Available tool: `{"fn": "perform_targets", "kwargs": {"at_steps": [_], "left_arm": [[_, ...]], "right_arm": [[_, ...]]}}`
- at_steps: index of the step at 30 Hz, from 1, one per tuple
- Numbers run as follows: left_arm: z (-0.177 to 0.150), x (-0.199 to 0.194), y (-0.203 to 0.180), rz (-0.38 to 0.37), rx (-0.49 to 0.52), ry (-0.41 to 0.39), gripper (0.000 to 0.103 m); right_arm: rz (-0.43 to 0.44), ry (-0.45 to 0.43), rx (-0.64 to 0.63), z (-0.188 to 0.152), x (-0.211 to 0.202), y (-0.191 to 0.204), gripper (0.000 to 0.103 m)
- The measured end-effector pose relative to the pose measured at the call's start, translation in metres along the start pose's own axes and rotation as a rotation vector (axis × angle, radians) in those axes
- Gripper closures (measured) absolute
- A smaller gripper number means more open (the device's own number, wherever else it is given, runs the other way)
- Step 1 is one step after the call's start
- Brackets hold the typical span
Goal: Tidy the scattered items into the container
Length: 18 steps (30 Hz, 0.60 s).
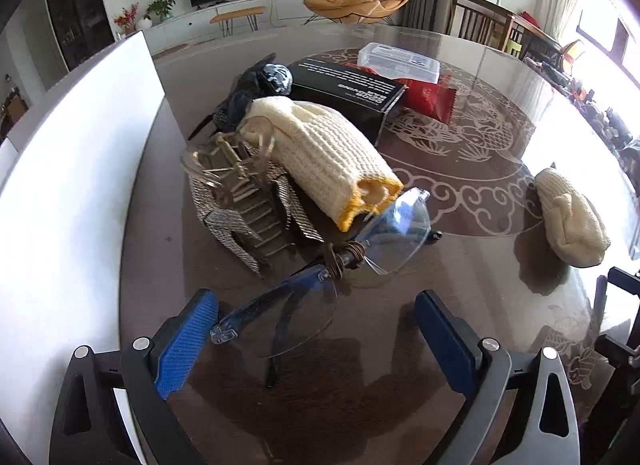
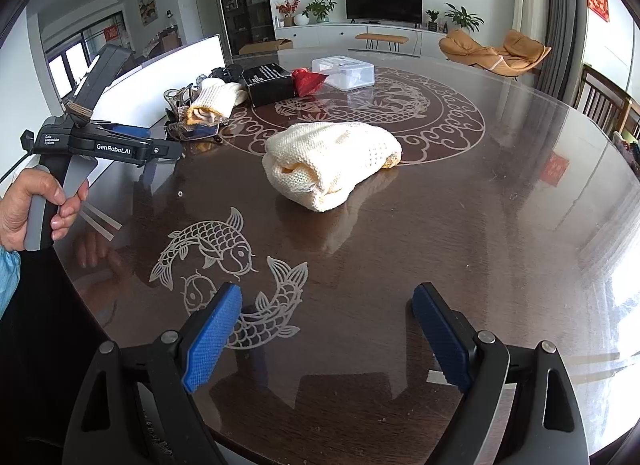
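Both grippers' fingers stand wide apart: the left gripper (image 1: 316,329) straddles clear, blue-armed safety glasses (image 1: 320,277) lying on the glossy bench (image 1: 460,305), its ribbed blue pads not pressing them, while the right gripper (image 2: 326,333) hangs over bare bench, holding nothing. One cream knit glove (image 2: 332,163) lies loose mid-bench; another (image 1: 332,153) drapes the woven metal basket (image 1: 244,205).
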<state>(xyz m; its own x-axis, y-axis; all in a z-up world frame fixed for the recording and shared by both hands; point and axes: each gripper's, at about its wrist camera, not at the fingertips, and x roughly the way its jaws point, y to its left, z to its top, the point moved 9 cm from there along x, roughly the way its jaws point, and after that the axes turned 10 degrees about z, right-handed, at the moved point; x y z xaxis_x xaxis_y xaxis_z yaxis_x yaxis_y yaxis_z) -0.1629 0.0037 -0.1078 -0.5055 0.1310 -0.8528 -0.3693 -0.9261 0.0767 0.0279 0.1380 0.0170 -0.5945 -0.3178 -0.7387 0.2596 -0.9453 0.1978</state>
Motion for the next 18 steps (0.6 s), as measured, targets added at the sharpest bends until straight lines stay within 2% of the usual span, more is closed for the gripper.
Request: {"fn": "perform_targets", "kwargs": {"at_steps": [3,5,8,11,15,18], "left_arm": [[-0.013,-0.018,-0.03,-0.132,0.009,0.017,0.003],[-0.017,-0.029,-0.038,-0.163,-0.004,0.013,0.003],[-0.008,-0.037,-0.033,-0.081,-0.028,-0.021,0.003],[0.012,-0.027,-0.019,0.001,-0.037,-0.032,0.002],[0.021,0.005,-0.026,0.0,-0.027,0.052,0.002],[0.024,0.016,-0.039,0.035,0.017,0.069,0.0]], "right_arm": [[0.014,-0.013,-0.001,0.0,-0.001,0.0,0.014],[0.012,-0.018,-0.005,-0.001,-0.001,0.0,0.014],[-0.012,-0.019,-0.027,-0.001,0.001,0.002,0.014],[-0.032,-0.012,-0.046,-0.002,0.003,0.003,0.014],[-0.005,-0.02,-0.013,-0.002,-0.001,0.0,0.014],[0.021,-0.03,0.008,-0.002,-0.004,-0.002,0.014]]}}
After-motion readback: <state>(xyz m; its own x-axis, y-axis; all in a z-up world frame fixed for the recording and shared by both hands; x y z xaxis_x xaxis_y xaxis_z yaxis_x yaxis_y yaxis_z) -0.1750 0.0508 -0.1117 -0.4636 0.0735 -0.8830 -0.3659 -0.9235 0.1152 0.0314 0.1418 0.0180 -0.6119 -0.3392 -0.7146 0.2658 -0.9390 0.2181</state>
